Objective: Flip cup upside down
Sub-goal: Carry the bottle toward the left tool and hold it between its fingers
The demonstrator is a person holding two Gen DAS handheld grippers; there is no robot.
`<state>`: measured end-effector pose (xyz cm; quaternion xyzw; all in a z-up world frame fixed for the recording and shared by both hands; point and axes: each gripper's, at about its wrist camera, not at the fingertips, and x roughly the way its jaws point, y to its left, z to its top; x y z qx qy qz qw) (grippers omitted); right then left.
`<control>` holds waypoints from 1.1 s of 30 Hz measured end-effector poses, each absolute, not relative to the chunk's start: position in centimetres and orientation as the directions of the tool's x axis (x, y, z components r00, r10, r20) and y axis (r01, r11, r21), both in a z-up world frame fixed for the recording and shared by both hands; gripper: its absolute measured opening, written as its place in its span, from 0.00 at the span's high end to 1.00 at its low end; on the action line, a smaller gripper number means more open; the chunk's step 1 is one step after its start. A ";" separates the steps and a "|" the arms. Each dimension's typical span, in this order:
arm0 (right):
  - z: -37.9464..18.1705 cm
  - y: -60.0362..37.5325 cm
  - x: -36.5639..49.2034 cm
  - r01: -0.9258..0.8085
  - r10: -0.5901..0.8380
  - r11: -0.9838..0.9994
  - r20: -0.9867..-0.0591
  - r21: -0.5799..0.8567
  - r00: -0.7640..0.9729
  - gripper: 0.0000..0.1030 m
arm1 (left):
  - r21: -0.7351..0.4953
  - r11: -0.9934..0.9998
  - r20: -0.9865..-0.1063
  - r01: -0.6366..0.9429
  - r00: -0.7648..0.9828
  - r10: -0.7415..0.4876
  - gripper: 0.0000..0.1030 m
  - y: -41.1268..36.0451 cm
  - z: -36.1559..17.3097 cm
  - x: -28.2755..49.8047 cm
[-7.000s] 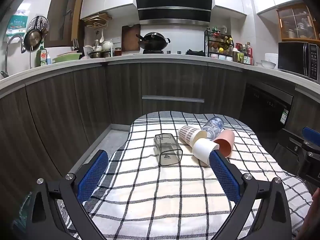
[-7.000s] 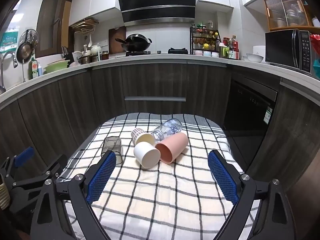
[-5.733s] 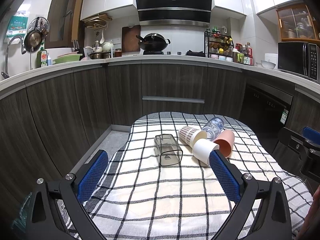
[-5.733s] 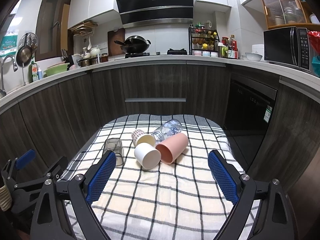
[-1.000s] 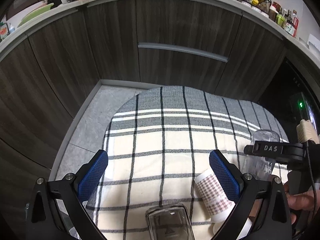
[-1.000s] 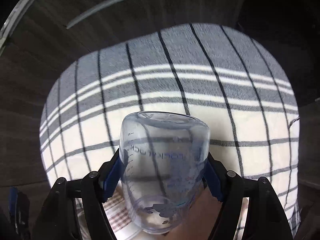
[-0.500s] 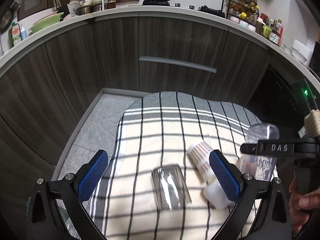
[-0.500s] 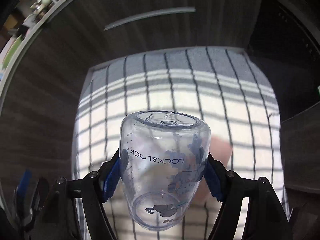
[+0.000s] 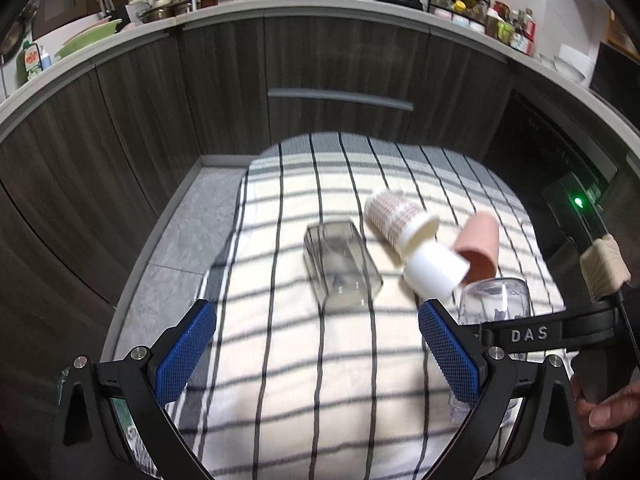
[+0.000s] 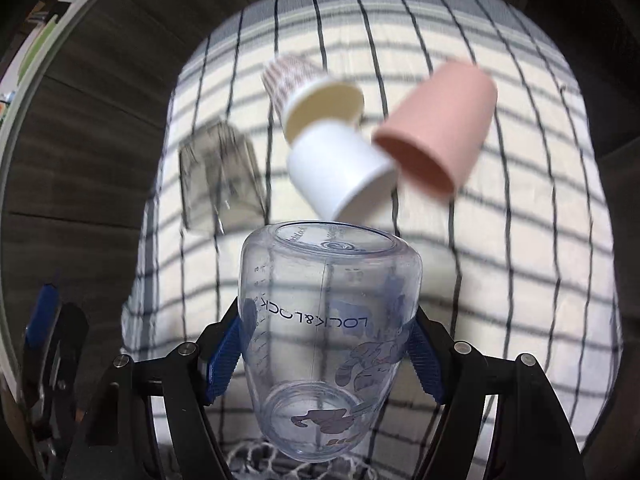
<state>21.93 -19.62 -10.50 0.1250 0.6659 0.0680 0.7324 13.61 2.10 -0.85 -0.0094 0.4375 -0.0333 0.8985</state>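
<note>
My right gripper (image 10: 326, 356) is shut on a clear plastic cup (image 10: 328, 320) with blue print, held upside down, base up, above the checked cloth (image 10: 520, 280). The same cup (image 9: 494, 300) shows at the right of the left wrist view, held by the right gripper's arm. Lying on their sides on the cloth are a smoky square cup (image 9: 340, 268), a patterned paper cup (image 9: 396, 216), a white cup (image 9: 434, 268) and a pink cup (image 9: 480, 246). My left gripper (image 9: 318, 346) is open and empty above the cloth's near part.
The cloth-covered table (image 9: 248, 184) stands before dark wood cabinets (image 9: 340, 72) under a cluttered counter. A grey floor strip (image 9: 180, 248) lies left of the table. A hand (image 9: 608, 412) holds the right gripper at the right edge.
The right gripper has lowered the upside-down clear cup toward the cloth, nearer than the lying cups. The left gripper has drawn back and tilted, so the cups sit nearer mid-frame.
</note>
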 end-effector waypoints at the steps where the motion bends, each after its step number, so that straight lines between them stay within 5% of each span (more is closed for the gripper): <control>1: -11.1 -19.4 21.7 0.066 0.261 0.961 -0.961 0.267 0.092 0.29 | -0.042 0.998 -0.792 0.057 0.607 -0.068 0.00 2.0 -1.4 13.3; 19: -16.9 -17.6 22.6 0.016 0.206 0.978 -0.978 0.207 0.040 0.28 | -0.041 0.998 -0.848 0.050 0.526 -0.061 0.00 1.6 -6.4 12.5; 21: -16.7 -17.9 22.6 0.023 0.216 0.976 -0.975 0.217 0.047 0.14 | -0.038 0.998 -0.848 0.051 0.527 -0.059 0.00 1.5 -6.3 12.6; 33: -10.2 -21.9 19.4 0.049 0.256 0.958 -0.922 0.282 0.289 0.13 | -0.025 0.995 -0.835 0.102 0.545 -0.077 0.00 -1.8 -4.5 12.1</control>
